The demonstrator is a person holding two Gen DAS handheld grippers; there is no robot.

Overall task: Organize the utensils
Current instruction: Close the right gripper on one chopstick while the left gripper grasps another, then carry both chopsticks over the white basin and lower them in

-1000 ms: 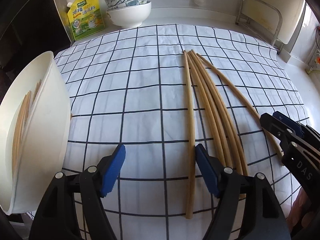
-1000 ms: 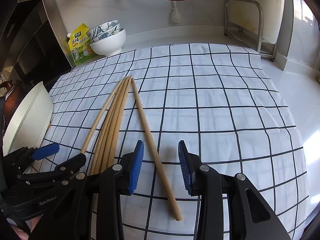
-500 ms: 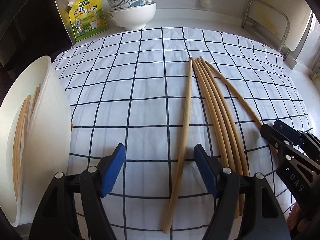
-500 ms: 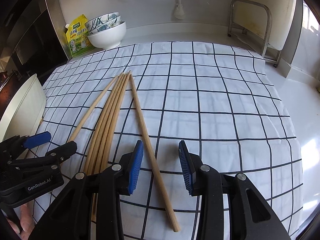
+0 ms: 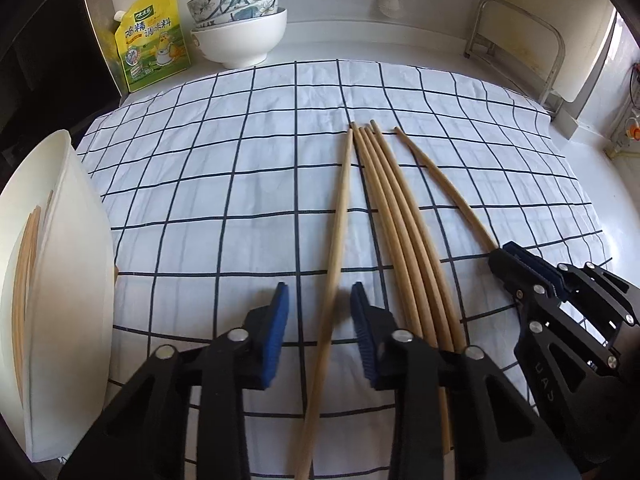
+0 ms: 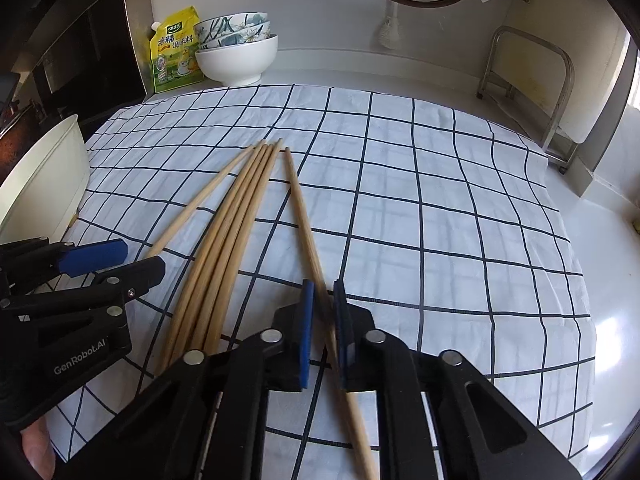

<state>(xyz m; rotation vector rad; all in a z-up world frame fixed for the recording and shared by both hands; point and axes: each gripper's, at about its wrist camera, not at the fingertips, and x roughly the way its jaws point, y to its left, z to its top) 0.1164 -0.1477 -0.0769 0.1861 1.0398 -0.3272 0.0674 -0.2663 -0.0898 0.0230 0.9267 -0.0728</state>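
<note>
The white worktop (image 6: 624, 320) carries a white cloth with a dark grid (image 5: 240, 184) spread over most of it. At nine o'clock in my left view, at the cloth's edge, stands a white tub (image 5: 68, 280) with a few chopsticks inside (image 5: 24, 264). At eleven o'clock, off the cloth against the wall, sit stacked bowls (image 5: 240, 36), the plain white one carrying patterned ones, with a yellow seasoning pouch (image 5: 152, 40) just beside them. A metal rack (image 6: 528, 76) stands at one o'clock.

Six loose chopsticks lie on the cloth, tips pointing to twelve. A bundle of four (image 5: 400, 232) lies packed together in the middle. The leftmost chopstick (image 5: 336, 248) lies apart from it and runs between the blue pads of my left tongs (image 5: 319, 332); these stand apart, with a gap on both sides of the stick. The rightmost chopstick (image 6: 308, 240) runs through my right tongs (image 6: 323, 328), whose pads are nearly together around it; whether they already press on it I cannot tell. In my right view the left tongs show at eight o'clock.
</note>
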